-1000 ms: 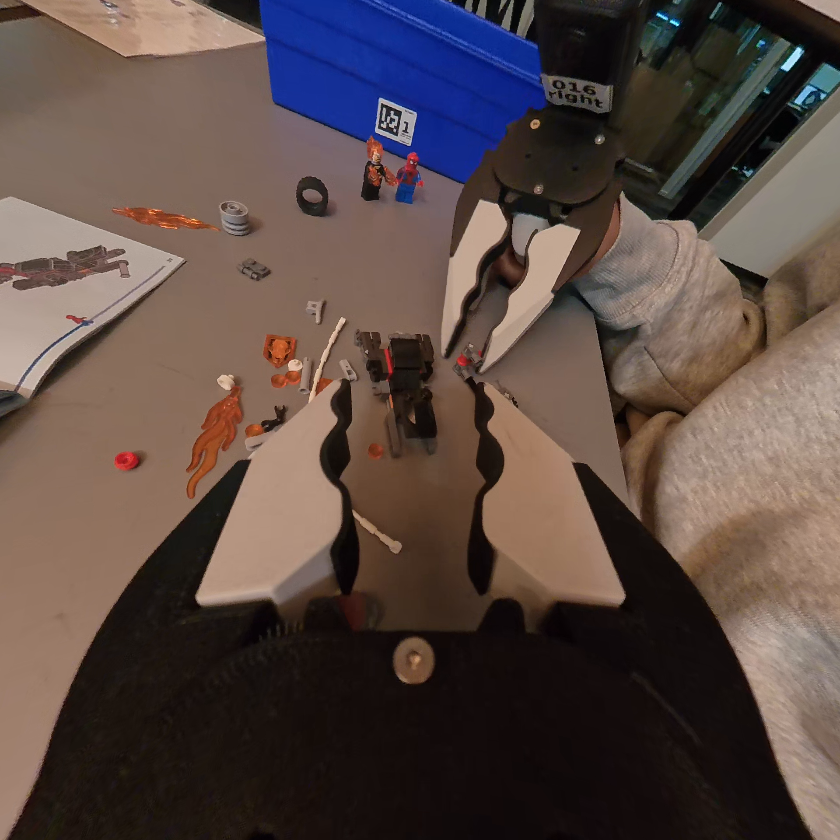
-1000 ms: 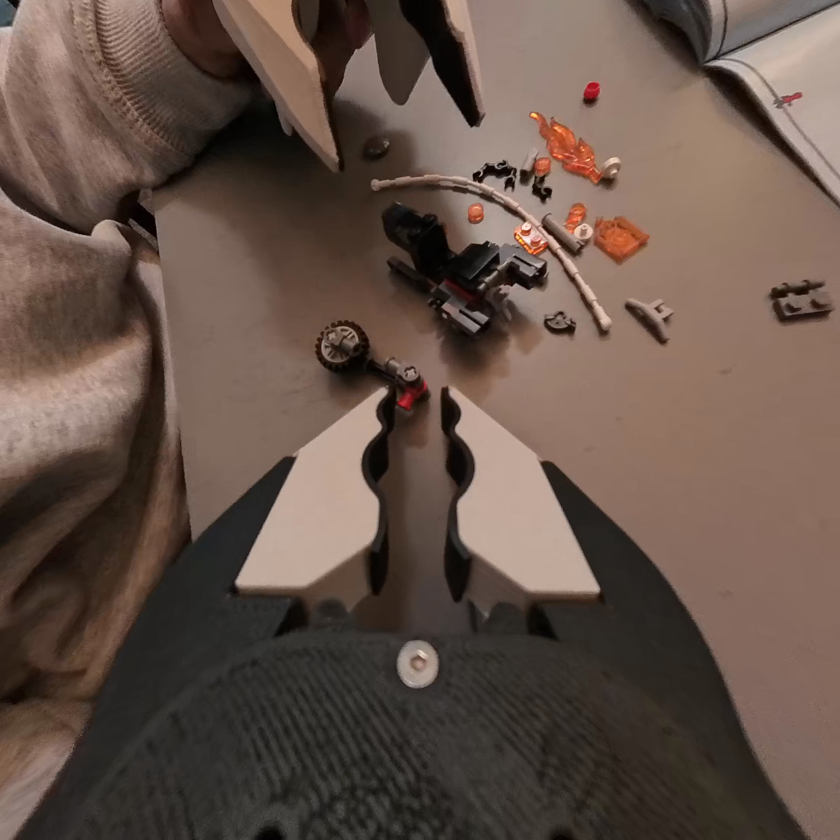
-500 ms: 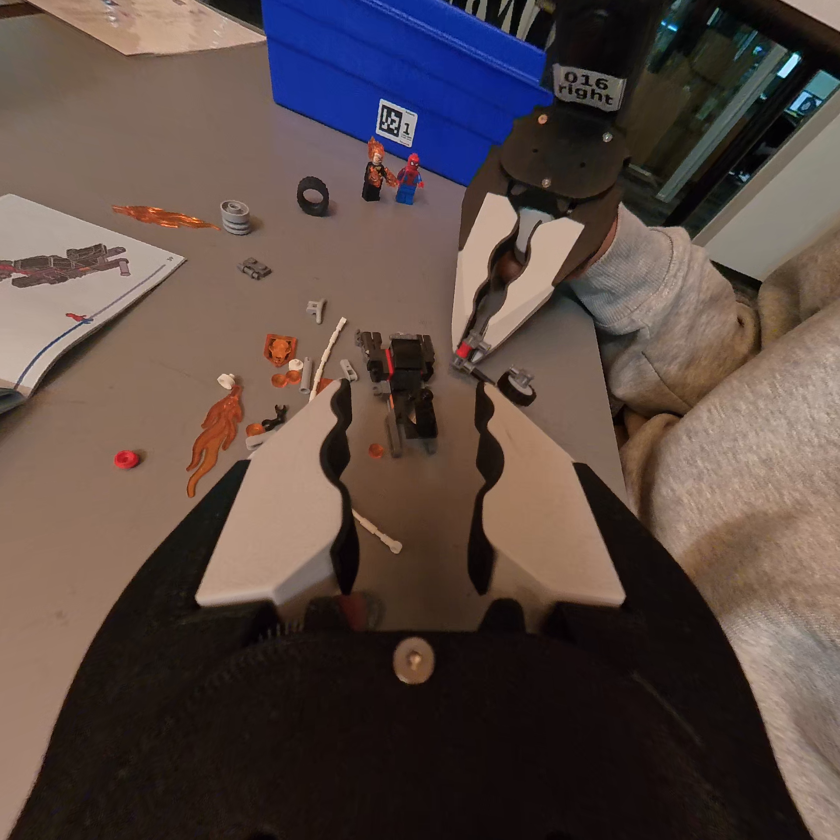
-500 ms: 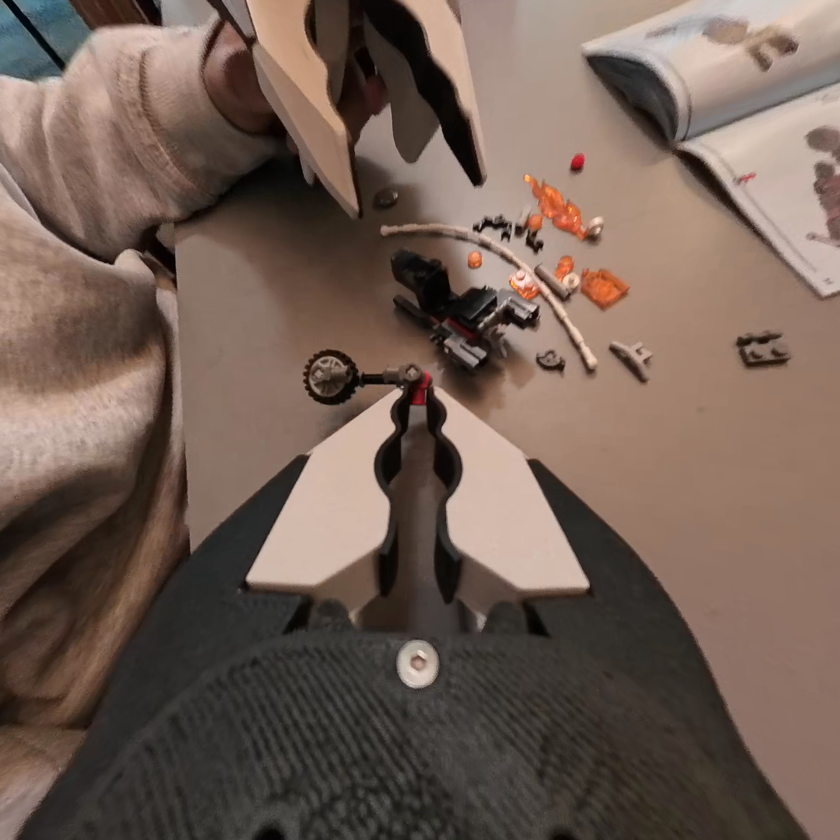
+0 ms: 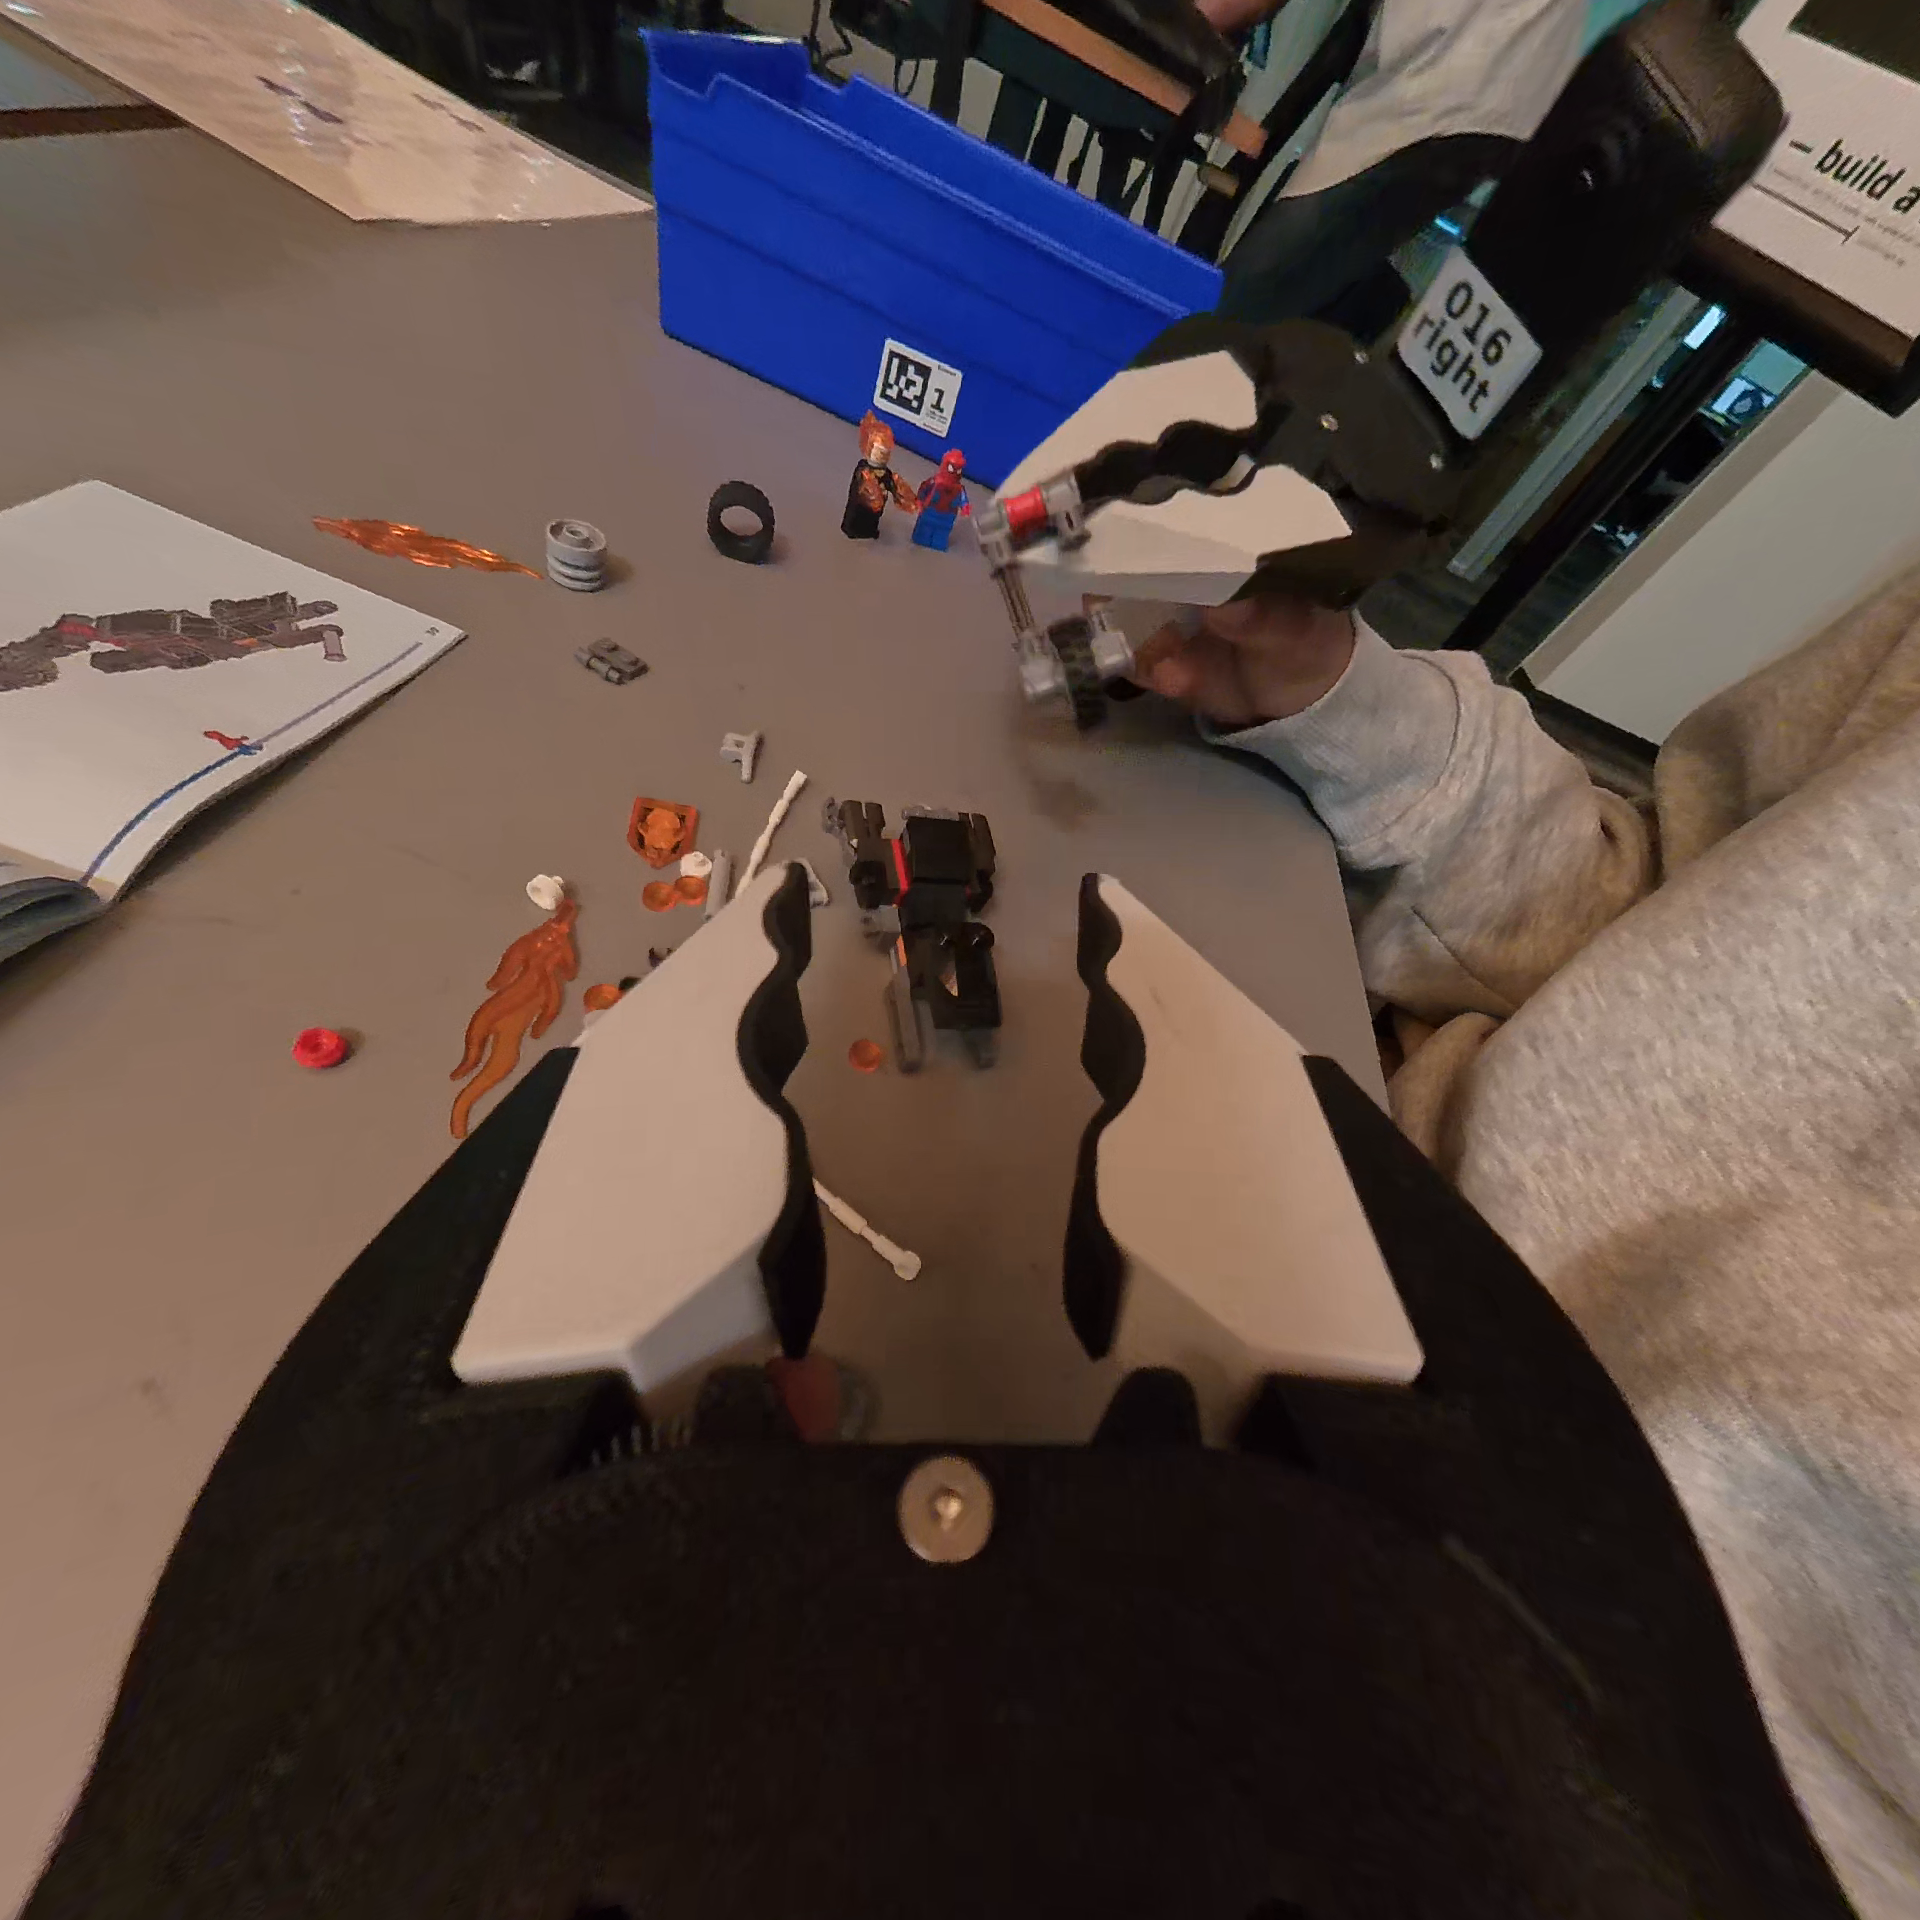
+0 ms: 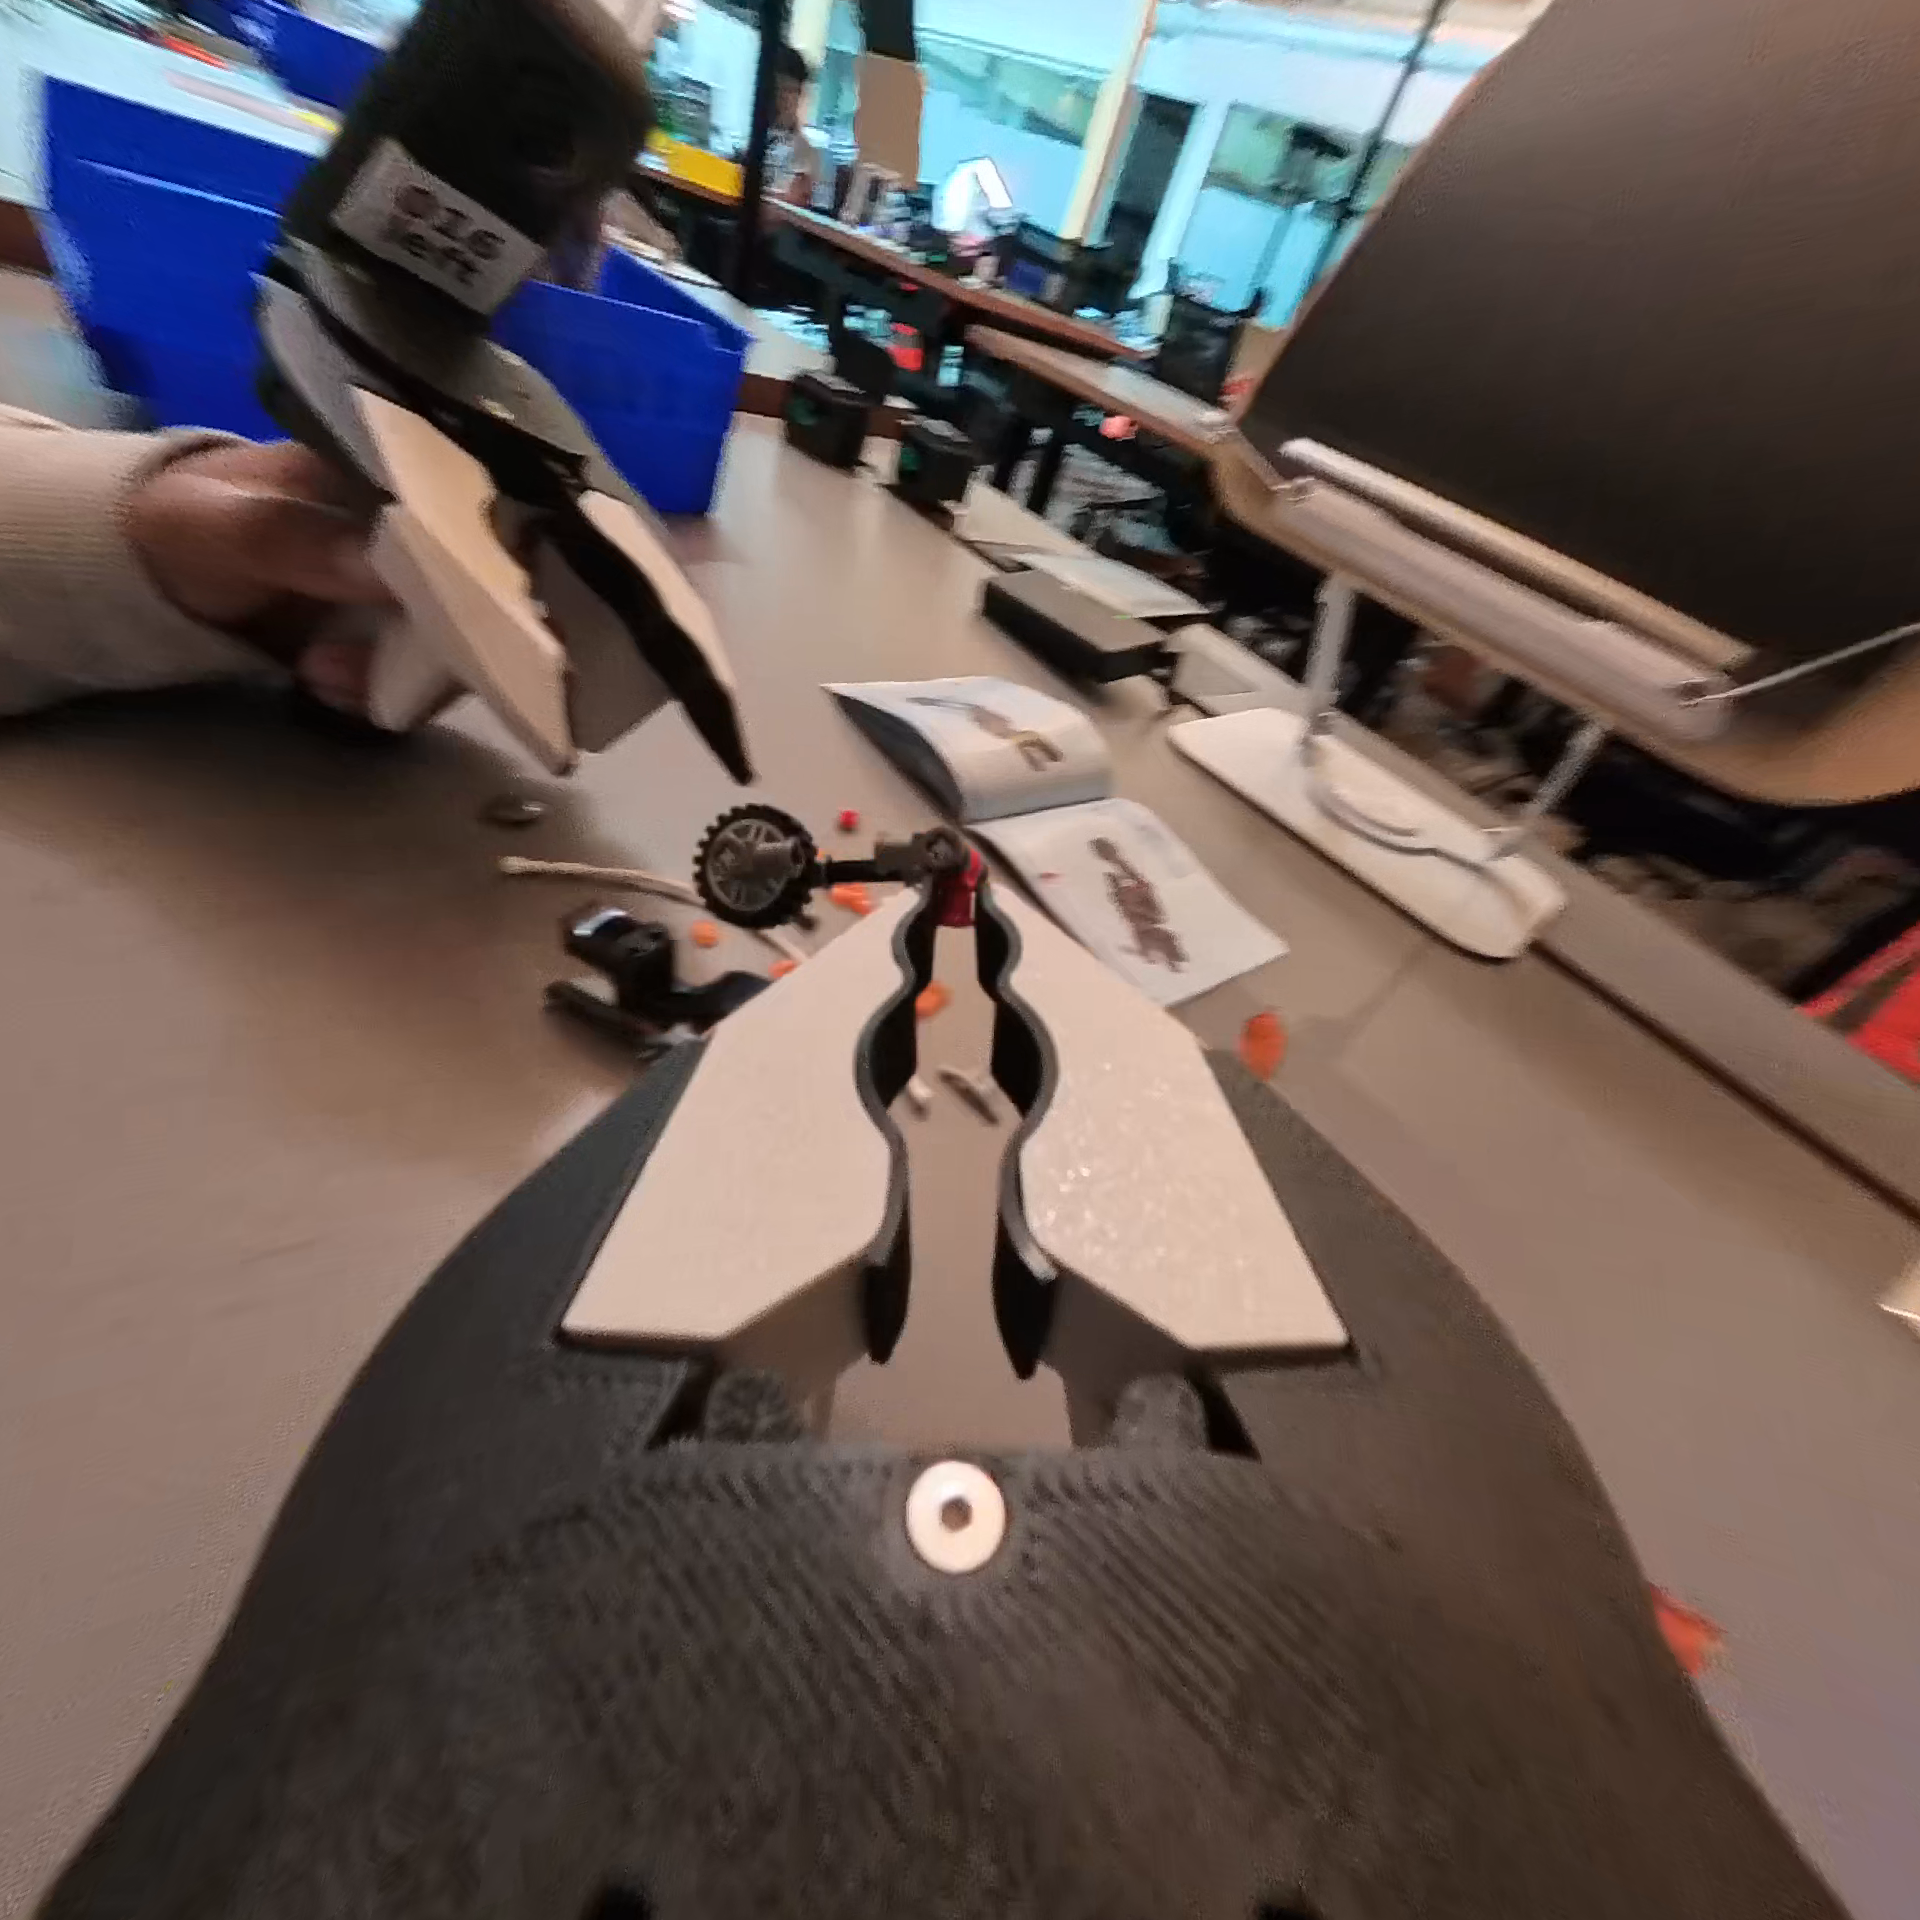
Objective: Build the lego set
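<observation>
My left gripper [image 5: 940,894] is open and empty, low over the table, with the black and red lego bike body [image 5: 930,914] lying between its fingertips. My right gripper [image 6: 951,904] is shut on the red end of a grey fork-and-wheel assembly [image 6: 750,860] and holds it in the air. In the left wrist view that gripper [image 5: 1023,520] is up at the right, and the spoked wheel [image 5: 1075,660] hangs below it. In the right wrist view the left gripper [image 6: 655,769] is at the upper left and the bike body [image 6: 644,961] lies below the wheel.
Loose parts lie left of the body: orange flame pieces [image 5: 520,997], a red stud [image 5: 320,1047], a black tyre [image 5: 741,520], a grey hub [image 5: 577,551]. Two minifigures [image 5: 904,499] stand before a blue bin [image 5: 883,270]. An open instruction booklet [image 5: 156,686] lies far left. The table edge [image 5: 1340,883] runs at the right. There is about 9 centimeters between the tips of the two grippers.
My right gripper closed on the red end of the wheel assembly, lifted it off the table and tilted up. My left gripper has stayed open over the bike body.
</observation>
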Tool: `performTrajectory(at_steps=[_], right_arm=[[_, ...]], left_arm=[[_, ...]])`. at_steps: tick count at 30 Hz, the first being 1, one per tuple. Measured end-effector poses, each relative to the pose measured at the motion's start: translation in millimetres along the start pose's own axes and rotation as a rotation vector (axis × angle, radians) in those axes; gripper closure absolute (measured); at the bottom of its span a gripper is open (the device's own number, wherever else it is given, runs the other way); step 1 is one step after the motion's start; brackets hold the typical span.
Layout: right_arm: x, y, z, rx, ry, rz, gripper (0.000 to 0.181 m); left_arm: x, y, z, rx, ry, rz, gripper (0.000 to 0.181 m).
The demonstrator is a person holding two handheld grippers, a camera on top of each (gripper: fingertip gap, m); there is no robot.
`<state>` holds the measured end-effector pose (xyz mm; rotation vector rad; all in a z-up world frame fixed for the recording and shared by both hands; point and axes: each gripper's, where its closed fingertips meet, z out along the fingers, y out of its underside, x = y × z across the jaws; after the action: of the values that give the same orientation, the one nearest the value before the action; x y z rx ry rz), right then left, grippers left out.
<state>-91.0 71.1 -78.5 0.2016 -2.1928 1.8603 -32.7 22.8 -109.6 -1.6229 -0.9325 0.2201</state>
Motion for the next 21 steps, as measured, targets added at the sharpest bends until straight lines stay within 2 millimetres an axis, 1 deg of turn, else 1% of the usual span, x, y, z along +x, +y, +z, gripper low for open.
performTrajectory(at_steps=[3, 6, 11, 21], right_arm=[[24.4, -0.9, -7.4, -0.001, 0.182, -0.094, 0.177], [37.8, -5.7, -16.0, 0.024, 0.274, -0.121, 0.177], [43.2, -13.9, -22.4, 0.056, 0.338, -0.162, 0.176], [41.5, -9.8, -19.1, 0.028, 0.344, -0.194, 0.176]], left_arm=[[-1.2, -4.1, -1.5, 0.032, -0.002, -0.02, 0.124], [-4.1, -8.9, -4.4, 0.064, -0.013, -0.036, 0.116], [-8.8, -14.9, -8.5, 0.106, -0.054, -0.017, 0.105], [-8.1, -11.7, -6.8, 0.085, -0.067, 0.017, 0.108]])
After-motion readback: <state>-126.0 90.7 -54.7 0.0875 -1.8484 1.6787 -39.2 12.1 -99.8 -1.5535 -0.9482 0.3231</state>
